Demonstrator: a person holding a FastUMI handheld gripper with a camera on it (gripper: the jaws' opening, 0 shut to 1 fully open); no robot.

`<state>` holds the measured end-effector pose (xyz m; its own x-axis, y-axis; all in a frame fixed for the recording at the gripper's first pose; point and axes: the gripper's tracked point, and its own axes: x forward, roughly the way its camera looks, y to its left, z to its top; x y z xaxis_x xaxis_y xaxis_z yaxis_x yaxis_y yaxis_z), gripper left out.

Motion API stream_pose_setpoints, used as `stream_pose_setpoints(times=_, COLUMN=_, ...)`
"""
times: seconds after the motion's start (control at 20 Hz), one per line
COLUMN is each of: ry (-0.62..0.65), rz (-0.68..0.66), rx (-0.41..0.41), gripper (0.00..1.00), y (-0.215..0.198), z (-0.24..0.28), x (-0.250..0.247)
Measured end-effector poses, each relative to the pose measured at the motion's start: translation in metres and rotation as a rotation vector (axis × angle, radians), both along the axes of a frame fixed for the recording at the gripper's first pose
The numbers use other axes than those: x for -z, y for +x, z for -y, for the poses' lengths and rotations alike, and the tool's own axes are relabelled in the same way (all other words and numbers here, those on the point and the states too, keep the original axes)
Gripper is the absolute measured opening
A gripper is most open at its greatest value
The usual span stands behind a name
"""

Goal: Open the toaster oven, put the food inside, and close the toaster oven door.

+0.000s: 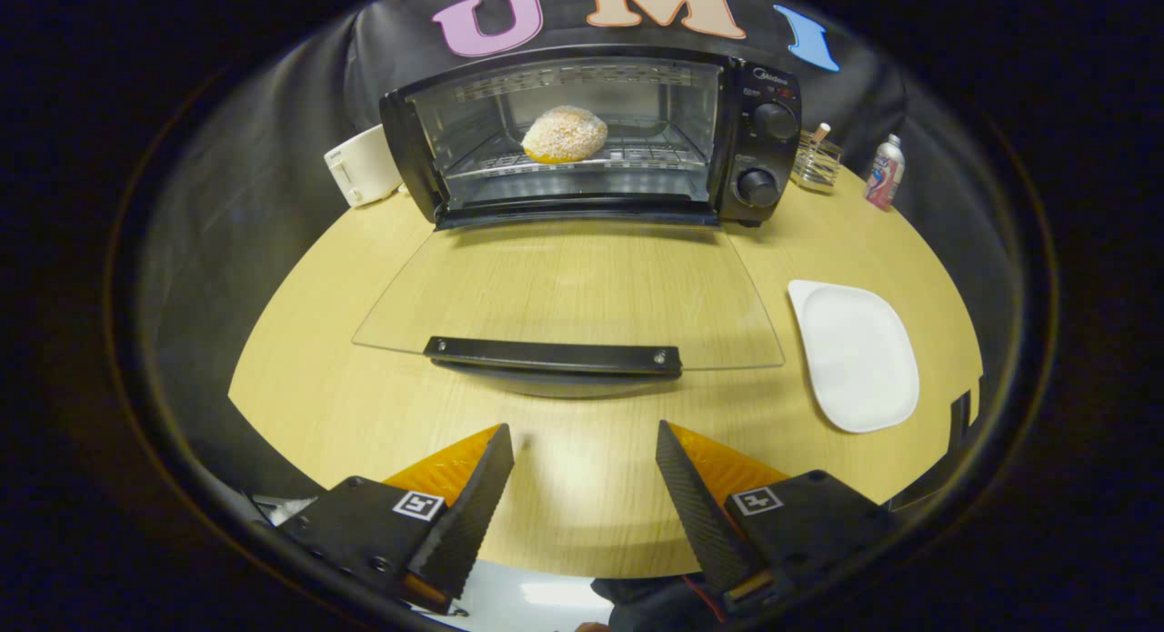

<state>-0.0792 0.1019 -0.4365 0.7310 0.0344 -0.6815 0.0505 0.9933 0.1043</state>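
Observation:
A black toaster oven (pixel 764 114) stands at the back of the round wooden table (pixel 300 377). Its glass door (pixel 564 291) lies folded down flat toward me, with the black handle (pixel 553 355) along its near edge. On the wire rack inside rests a round speckled bun (pixel 564 134). My gripper (pixel 584 436) is open, with nothing between its fingers. Its tips hover over the table a short way in front of the door handle, apart from it.
A white square plate (pixel 855 355) lies right of the door. Behind the oven's left side stands a white appliance (pixel 362 165). Right of the oven are a glass jar (pixel 816 164) and a small bottle (pixel 884 173). The table's near edge runs under my fingers.

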Motion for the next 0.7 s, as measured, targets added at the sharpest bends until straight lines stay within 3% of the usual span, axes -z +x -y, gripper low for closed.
stream_pose_setpoints(times=0.25, ry=-0.005, rz=-0.017, rx=0.017, gripper=0.98, y=0.019, z=-0.005, x=0.001)
stream_pose_setpoints(times=0.7, ry=-0.096, rz=-0.136, rx=0.042, gripper=0.98, y=0.017, z=-0.007, x=-0.018)
